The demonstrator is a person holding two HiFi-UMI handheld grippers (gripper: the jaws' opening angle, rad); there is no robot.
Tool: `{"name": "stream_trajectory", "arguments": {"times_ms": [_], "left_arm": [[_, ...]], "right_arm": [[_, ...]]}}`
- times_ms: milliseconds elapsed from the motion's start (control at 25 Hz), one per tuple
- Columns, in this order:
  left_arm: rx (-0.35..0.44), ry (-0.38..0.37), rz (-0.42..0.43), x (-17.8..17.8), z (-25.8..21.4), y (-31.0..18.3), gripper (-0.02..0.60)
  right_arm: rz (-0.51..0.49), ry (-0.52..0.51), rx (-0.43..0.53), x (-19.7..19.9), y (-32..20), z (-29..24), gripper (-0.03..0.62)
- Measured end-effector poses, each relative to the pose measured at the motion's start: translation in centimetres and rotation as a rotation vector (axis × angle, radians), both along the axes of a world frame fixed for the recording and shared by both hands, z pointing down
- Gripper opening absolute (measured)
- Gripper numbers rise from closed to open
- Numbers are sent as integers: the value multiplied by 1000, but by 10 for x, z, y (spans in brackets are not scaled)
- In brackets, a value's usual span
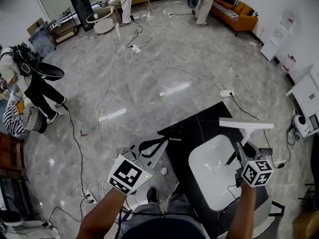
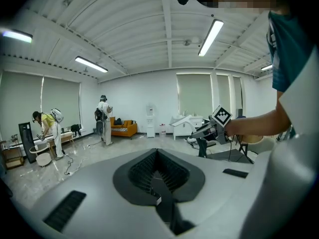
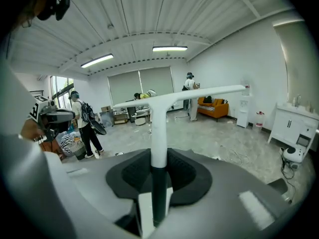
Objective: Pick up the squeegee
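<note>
The squeegee (image 1: 245, 125) has a long white blade on a white neck and a dark handle. My right gripper (image 1: 239, 146) is shut on that handle and holds it in the air over the white sink basin (image 1: 212, 156), blade uppermost. In the right gripper view the squeegee (image 3: 158, 133) stands upright between the pads, with the right gripper (image 3: 159, 158) closed round its dark lower part. My left gripper (image 1: 166, 140) hovers to the left of the black counter (image 1: 197, 126). Its pads meet at the tips, so the left gripper (image 2: 157, 152) is shut with nothing in it. From there the squeegee (image 2: 181, 122) shows at the right.
Cables (image 1: 149, 59) trail over the shiny grey floor. Several people stand around the room, one at the left (image 1: 30, 81). An orange sofa (image 1: 234, 11) is at the back. White cabinets (image 1: 306, 96) line the right wall.
</note>
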State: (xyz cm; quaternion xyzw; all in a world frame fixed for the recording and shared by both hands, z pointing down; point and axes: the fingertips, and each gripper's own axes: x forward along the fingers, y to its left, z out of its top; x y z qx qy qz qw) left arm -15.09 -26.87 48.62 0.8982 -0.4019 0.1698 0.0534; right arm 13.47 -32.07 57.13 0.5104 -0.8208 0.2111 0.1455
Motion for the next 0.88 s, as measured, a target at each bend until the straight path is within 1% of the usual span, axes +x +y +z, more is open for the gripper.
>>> {"name": "stream_trajectory", "arguments": {"times_ms": [200, 480, 640, 880], "left_arm": [[57, 26, 14, -6, -36, 5, 3], [121, 58, 39, -13, -78, 12, 3], [148, 68, 58, -13, -98, 27, 3], [188, 79, 79, -24, -118, 44, 3]], "right_arm": [[1, 7, 68, -10, 14, -59, 104], [4, 26, 153, -21, 35, -125, 104], [-1, 31, 198, -26, 53, -155, 104], [-6, 45, 267, -41, 80, -191, 104]]}}
